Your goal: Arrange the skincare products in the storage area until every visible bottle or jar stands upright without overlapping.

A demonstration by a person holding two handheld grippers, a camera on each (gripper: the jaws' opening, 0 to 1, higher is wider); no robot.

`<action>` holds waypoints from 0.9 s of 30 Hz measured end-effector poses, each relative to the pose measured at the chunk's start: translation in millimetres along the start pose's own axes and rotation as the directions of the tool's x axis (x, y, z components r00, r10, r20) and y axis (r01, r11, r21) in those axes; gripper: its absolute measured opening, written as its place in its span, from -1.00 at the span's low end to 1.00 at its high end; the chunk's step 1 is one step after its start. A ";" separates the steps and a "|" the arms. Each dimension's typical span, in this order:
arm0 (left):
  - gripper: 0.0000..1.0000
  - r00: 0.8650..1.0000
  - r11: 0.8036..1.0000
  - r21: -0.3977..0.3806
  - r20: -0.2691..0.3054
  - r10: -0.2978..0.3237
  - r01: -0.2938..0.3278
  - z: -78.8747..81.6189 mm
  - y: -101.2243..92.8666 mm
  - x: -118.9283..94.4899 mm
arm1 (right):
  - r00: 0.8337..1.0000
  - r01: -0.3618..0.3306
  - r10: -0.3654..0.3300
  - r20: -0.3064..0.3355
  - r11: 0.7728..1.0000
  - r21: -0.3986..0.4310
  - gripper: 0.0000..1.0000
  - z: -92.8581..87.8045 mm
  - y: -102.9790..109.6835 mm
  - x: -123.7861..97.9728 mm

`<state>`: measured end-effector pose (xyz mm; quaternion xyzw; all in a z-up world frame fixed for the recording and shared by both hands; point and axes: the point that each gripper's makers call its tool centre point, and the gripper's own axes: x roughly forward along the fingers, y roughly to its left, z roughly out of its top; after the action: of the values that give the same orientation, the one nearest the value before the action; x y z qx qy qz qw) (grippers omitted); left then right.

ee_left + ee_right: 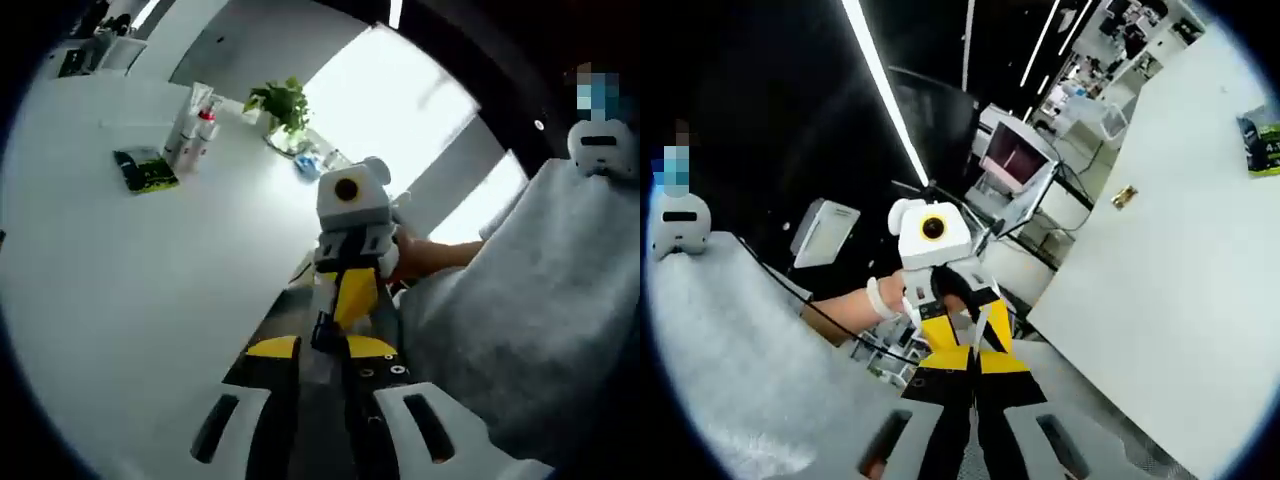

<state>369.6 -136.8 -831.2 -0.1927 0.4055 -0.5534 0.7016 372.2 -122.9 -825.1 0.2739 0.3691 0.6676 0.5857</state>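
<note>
Skincare bottles (192, 128): standing cluster on white table (150, 300), far at 11 o'clock in left gripper view, beside a dark packet (146, 170); long axes upright.
Left gripper (320, 420): fingers narrow, empty, aimed past the bottles; well apart.
Right gripper (975, 425): fingers nearly together, empty; table edge at 2 o'clock, green packet (1262, 145) far. The two face each other off the table; I judge neither clearly nearer.

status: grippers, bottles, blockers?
Left gripper and right gripper face each other off the table edge, jaws together, holding nothing. Bottles upright across the white table, beside a green packet. Nothing between.
</note>
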 end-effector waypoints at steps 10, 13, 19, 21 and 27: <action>-1.00 0.976 0.996 -0.088 0.210 0.051 -0.033 29.1 13.6 -10.0 | 0.979 0.073 -0.077 0.188 0.997 0.029 -0.77 31.6 -14.3 -12.4; -1.00 0.952 0.992 -0.119 0.299 0.073 -0.038 40.8 18.6 -12.3 | 0.969 0.090 -0.099 0.227 0.995 0.047 -0.75 38.6 -20.7 -18.1; -1.00 0.868 0.969 -0.239 0.492 0.060 0.069 60.1 20.4 -18.0 | 0.965 0.057 -0.071 0.253 0.996 0.063 -1.00 43.0 -16.1 -20.5; -1.00 0.842 0.958 -0.272 0.534 0.070 0.094 61.1 21.9 -16.1 | 0.959 0.058 -0.068 0.275 0.997 0.043 -1.00 46.5 -14.0 -23.8; -1.00 0.852 0.952 -0.276 0.523 0.036 0.130 50.8 15.9 -9.1 | 0.951 0.057 -0.063 0.302 0.998 0.028 -1.00 51.7 -11.4 -27.9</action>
<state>418.6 -132.5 -809.0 -0.4501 0.2745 -0.4291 0.7335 424.6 -141.0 -802.6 0.3672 0.2898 0.5963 0.6524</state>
